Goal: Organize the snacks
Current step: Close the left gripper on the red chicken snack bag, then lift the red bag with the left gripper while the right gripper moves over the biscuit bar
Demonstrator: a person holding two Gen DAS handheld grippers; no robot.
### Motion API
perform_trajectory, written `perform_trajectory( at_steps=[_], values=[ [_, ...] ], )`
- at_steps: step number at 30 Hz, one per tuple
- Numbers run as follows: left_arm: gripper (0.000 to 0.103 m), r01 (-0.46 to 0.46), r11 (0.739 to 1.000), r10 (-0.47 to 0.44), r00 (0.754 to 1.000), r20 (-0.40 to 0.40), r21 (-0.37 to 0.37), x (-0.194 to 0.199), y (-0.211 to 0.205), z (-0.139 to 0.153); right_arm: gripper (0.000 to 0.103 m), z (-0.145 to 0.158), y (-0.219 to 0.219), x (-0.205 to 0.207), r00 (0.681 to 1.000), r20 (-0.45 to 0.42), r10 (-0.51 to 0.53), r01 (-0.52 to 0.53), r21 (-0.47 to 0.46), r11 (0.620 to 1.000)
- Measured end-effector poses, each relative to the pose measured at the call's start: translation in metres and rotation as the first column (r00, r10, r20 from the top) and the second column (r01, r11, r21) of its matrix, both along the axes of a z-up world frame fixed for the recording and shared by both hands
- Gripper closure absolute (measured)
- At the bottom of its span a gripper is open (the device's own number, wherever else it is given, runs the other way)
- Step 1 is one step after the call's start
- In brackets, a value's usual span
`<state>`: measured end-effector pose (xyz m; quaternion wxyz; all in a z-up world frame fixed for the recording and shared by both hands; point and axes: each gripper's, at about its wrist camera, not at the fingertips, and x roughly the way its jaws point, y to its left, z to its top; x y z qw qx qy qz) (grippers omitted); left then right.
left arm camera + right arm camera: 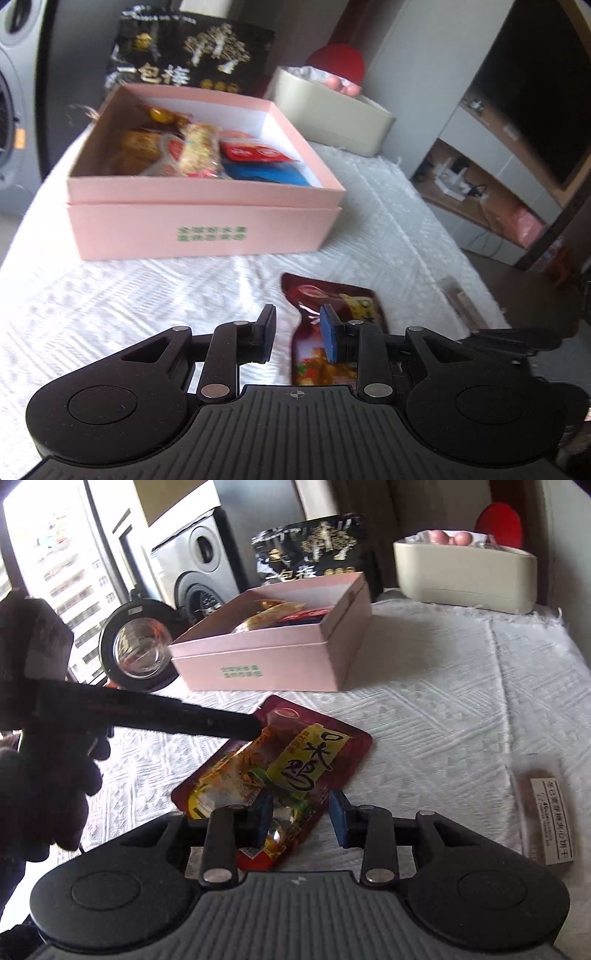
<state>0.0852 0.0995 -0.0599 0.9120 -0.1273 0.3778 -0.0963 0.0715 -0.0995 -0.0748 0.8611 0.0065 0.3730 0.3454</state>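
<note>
Upper left sits our pink box [207, 225] of snacks. Lower centre, the red pouch [295, 760] lies flat on the cloth: light, limp, slippery foil, best pinched at an edge. Left gripper [297, 338] and right gripper [301, 818] both gape, empty.

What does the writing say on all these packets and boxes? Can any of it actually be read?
"一包", then a third, blurred character: big pale characters on the black bag behind the pink box.
Green print, two lines, on the pink box front: too blurred to read.
Large black characters on the yellow panel of the red snack pouch: stylised, not surely readable.
White label on the clear packet: too small to read.
</note>
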Motion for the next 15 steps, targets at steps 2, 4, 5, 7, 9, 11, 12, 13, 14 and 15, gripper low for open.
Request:
perform_trajectory(
  at_steps=[2,4,5,7,9,11,12,13,14,15],
  values=[
    [0.073,-0.046,0.995,0.043,0.998,0.034,0.092,-0.005,-0.002,0.01,0.068,0.004,-0.005,0.001,0.999,0.024,-0.036,0.036,-0.015,0.999],
    [0.073,-0.035,0.995,0.03,0.998,0.053,0.094,-0.012,-0.005,0.017,0.055,0.007,-0.017,0.006,0.993,0.048,-0.106,0.107,-0.029,0.994],
    [0.073,-0.015,0.996,0.01,0.999,0.052,0.083,-0.014,-0.01,0.019,0.05,0.009,-0.027,0.009,0.986,0.066,-0.155,0.158,-0.029,0.987],
    [0.073,0.037,0.994,-0.041,0.998,0.038,0.103,-0.015,-0.027,0.02,0.038,0.01,-0.049,0.015,0.958,0.11,-0.266,0.271,-0.039,0.962],
    [0.073,0.062,0.983,-0.066,0.998,0.017,0.171,-0.015,-0.047,0.015,0.036,0.007,-0.071,0.021,0.913,0.154,-0.379,0.393,-0.077,0.916],
    [0.071,0.087,0.969,-0.09,0.996,0.002,0.229,-0.014,-0.065,0.006,0.036,0.0,-0.092,0.028,0.87,0.155,-0.468,0.485,-0.098,0.869],
    [0.069,0.092,0.964,-0.096,0.995,0.002,0.248,-0.014,-0.071,0.002,0.036,-0.003,-0.103,0.031,0.855,0.137,-0.5,0.514,-0.095,0.853],
    [0.068,0.095,0.962,-0.101,0.995,0.012,0.255,-0.014,-0.073,0.002,0.036,-0.007,-0.113,0.033,0.841,0.112,-0.529,0.538,-0.087,0.838],
    [0.068,0.098,0.965,-0.105,0.994,0.014,0.245,-0.014,-0.072,0.002,0.036,-0.011,-0.121,0.035,0.831,0.083,-0.55,0.556,-0.076,0.828],
    [0.068,0.099,0.97,-0.104,0.994,0.014,0.222,-0.013,-0.069,0.004,0.036,-0.014,-0.129,0.033,0.831,0.052,-0.553,0.555,-0.038,0.831]
  ],
)
